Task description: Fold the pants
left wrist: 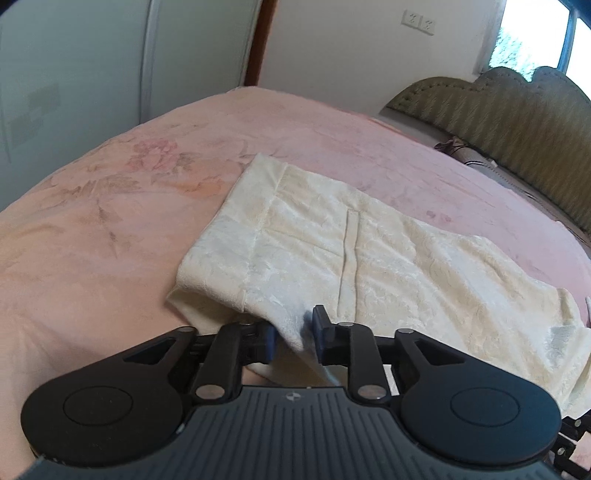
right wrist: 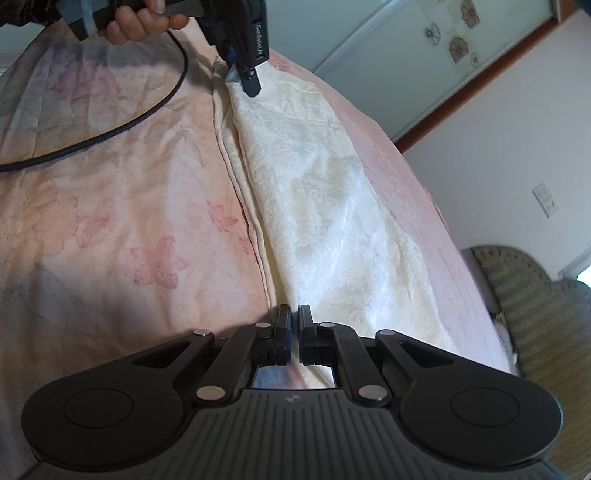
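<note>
Right-wrist view, nearest first: the right gripper [right wrist: 294, 334] sits at the near end of the cream pants [right wrist: 325, 206], jaws pressed together with only a sliver of gap; the pants edge runs right up to the tips, and fabric shows through the window behind them, so it reads as a pinch on the pants, though the contact itself is hard to see. From there the pants stretch away as 1 long band across the pink floral blanket [right wrist: 110, 221], long axis running from this gripper toward the far end, where the left gripper [right wrist: 251, 79] stands on the far corner. A hand [right wrist: 140, 22] grips its handle, and a black cable [right wrist: 122, 125] trails off to the left over the blanket. Left-wrist view: the left gripper [left wrist: 291, 336] is part spread, a drooping fold of pants [left wrist: 332, 236] hanging between the 2 pads and apparently loose rather than clamped. Beyond it the pants lie flat, already doubled, waistband end to the far left. Judgement: each gripper owns 1 end, so the next fold likely brings 1 end along that axis onto the other. Far right, a green padded headboard [left wrist: 517, 110].
</note>
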